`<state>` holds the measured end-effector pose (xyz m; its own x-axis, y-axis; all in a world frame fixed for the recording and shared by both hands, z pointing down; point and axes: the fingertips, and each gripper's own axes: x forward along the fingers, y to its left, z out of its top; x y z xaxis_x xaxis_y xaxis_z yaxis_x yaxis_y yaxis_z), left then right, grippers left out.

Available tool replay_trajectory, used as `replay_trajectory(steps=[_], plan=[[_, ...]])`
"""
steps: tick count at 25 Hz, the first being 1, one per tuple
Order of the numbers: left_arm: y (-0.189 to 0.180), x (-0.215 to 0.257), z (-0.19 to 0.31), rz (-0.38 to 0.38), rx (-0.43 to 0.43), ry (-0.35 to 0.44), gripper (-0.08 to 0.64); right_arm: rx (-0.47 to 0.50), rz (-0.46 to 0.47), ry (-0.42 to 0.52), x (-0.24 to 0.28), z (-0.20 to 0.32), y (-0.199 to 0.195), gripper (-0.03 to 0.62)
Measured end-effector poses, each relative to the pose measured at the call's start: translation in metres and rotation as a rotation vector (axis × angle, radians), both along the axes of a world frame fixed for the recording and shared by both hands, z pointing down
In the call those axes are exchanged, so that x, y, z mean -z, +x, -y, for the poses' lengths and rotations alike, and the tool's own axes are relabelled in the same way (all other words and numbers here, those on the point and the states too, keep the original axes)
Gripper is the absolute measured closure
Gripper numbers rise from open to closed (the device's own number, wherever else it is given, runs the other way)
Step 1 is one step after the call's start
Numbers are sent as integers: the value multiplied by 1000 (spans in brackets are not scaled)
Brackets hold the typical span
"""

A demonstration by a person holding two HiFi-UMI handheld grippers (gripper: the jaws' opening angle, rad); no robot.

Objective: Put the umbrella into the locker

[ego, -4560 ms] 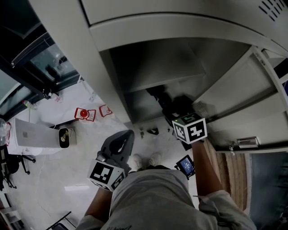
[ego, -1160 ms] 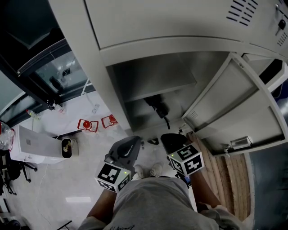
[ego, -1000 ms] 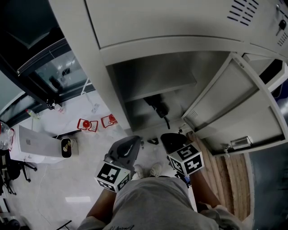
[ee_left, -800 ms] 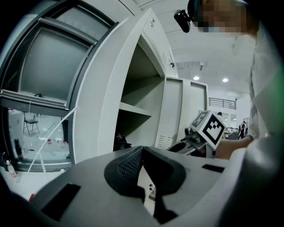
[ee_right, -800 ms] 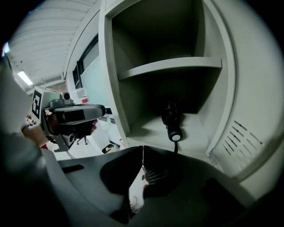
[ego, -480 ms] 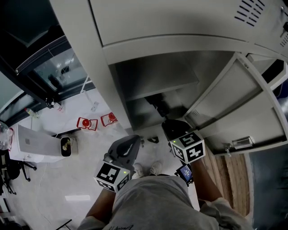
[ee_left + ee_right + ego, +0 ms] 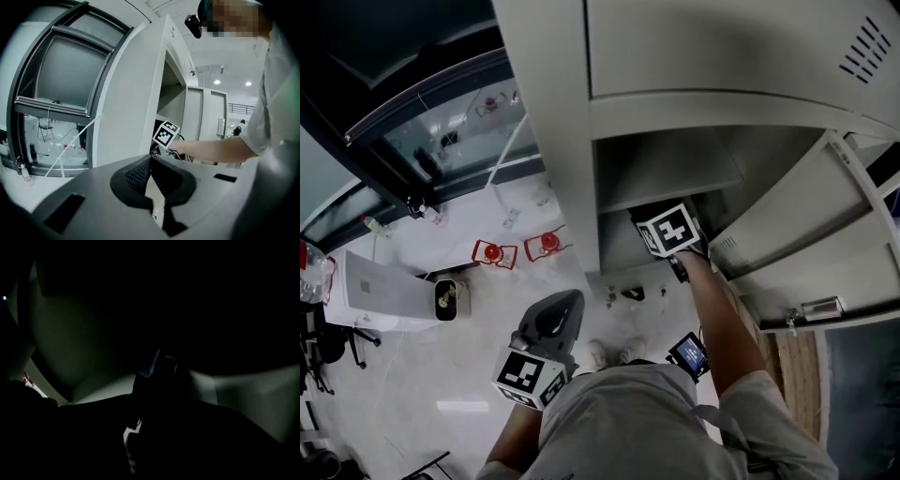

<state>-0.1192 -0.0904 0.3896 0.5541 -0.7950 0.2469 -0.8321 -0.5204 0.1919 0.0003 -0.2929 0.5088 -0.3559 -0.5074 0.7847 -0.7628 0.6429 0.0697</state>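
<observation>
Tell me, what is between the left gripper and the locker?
Only a bare strip of pale floor shows between the left gripper and the locker. You can see it in the head view.

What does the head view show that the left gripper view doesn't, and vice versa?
Head view only: the person's shoes and a small lit screen by the right arm. Left gripper view only: ceiling lights, the left gripper's jaws together, empty. Both: the open locker, with the right gripper reaching in; its jaws have just been opening, what lies between them too dark to tell.
</observation>
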Motion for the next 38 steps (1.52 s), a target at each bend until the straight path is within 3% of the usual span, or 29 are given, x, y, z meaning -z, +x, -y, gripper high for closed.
replay_trajectory(steps=[2, 7, 10, 15, 19, 23, 26, 31, 35, 38], plan=[[-7, -1, 1, -4, 7, 1, 545, -4, -38, 5, 1, -15, 8, 374], [-21, -6, 6, -14, 22, -11, 545, 6, -44, -23, 3, -86, 43, 372], [-21, -9, 8, -21, 18, -18, 545, 22, 50, -14, 14, -80, 34, 333], [-9, -7, 4, -13, -3, -18, 545, 134, -122, -77, -8, -60, 23, 319], [-1, -12, -7, 17, -12, -44, 545, 121, -94, -36, -3, -61, 26, 335], [2, -20, -24, 46, -38, -68, 545, 89, -49, -7, 7, -96, 38, 361], [4, -28, -32, 46, -100, -74, 545, 13, 7, 11, 14, -148, 50, 373], [2, -18, -58, 22, -286, -35, 545, -192, 128, 27, 26, -268, 45, 374], [-28, -20, -100, 18, -461, 4, 545, -431, 196, 90, 40, -353, 17, 374], [-65, -29, -134, 21, -579, -14, 545, -587, 258, 128, 47, -414, -22, 376]])
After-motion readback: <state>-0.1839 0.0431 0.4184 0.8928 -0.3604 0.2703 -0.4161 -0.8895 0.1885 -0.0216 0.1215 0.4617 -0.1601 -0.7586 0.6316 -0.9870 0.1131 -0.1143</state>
